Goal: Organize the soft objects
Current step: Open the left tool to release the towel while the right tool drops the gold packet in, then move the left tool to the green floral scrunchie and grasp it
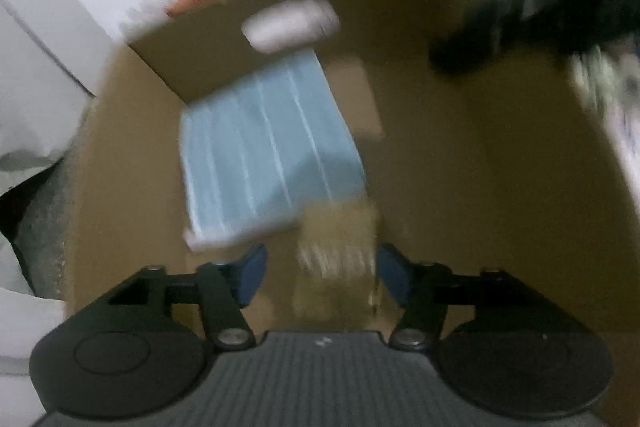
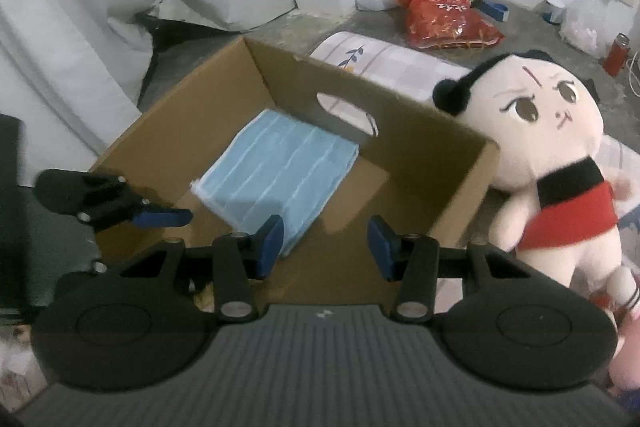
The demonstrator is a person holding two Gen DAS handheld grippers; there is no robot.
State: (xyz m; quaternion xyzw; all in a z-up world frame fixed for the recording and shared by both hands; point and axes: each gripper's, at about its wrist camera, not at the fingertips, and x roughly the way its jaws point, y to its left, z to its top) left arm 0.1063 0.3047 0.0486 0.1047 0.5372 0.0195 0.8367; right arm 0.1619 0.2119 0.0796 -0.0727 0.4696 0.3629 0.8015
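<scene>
- fingers (image 1: 252, 277) of the left gripper (image 1: 320, 275): blue pads spread apart, released, nothing between them; view blurred.
- fingers (image 2: 270, 241) of the right gripper (image 2: 326, 245): blue pads apart, released, gripping nothing.
- left gripper (image 2: 120, 207) also shows in the right wrist view, at the near left wall of the cardboard box (image 2: 404, 107).
- folded blue cloth (image 2: 276, 175): lies flat on the box floor, its far edge against the wall with the handle cutout (image 2: 348, 113).
- same cloth (image 1: 272, 151) lies ahead of the left fingers, inside the box (image 1: 500, 167).
- plush doll (image 2: 556, 155): outside the box, just beside its right wall, leaning upright.
- pillow (image 2: 400, 61): behind the box, on the floor (image 2: 280, 27).
- red snack bag (image 2: 444, 15): farther back on the floor.
</scene>
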